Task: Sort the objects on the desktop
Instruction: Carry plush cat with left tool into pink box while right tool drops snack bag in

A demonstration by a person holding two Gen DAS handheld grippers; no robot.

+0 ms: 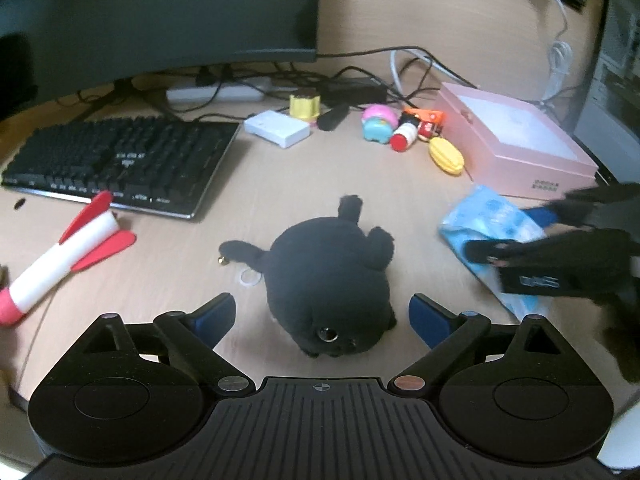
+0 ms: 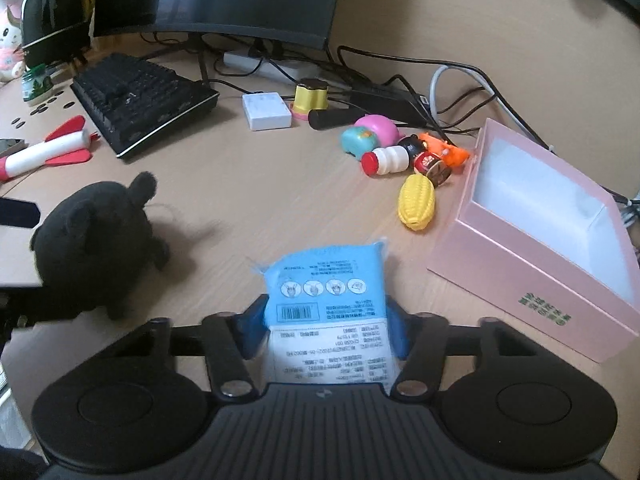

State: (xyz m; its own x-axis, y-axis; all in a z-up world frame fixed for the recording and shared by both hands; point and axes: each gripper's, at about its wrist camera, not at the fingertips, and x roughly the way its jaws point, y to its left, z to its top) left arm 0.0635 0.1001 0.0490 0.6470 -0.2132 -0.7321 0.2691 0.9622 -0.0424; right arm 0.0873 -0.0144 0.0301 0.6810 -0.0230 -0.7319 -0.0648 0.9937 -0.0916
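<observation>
Nearest, on the right: one blue tissue pack (image 2: 326, 280) gripped between the pads of the right tongs (image 2: 326, 328), barcode end toward the camera, held just above the desk (image 2: 260, 184). Probably light, soft and crinkly, with a slick wrapper; best held across its width, as now, without crushing.

Nearest, on the left: left tongs (image 1: 322, 316) spread wide, nothing between them, straddling one black plush animal (image 1: 328, 280) lying on the desk. Likely light and squashy, hard to drop; best taken around the round body rather than an ear or the tail.

Beside the tissue pack, to the right: one open pink box (image 2: 532, 248), white inside, nothing showing in it; a likely bin for sorting.

Further off: one yellow corn toy (image 2: 416, 204), one red-capped white bottle (image 2: 386, 160), one small dark can (image 2: 434, 168), one orange toy (image 2: 446, 148), one pink-and-teal squishy (image 2: 370, 134). Left: one red-and-white rocket (image 1: 60, 260).

Farthest: one keyboard (image 1: 120, 160), one white adapter box (image 1: 278, 128), one monitor (image 1: 160, 12).
</observation>
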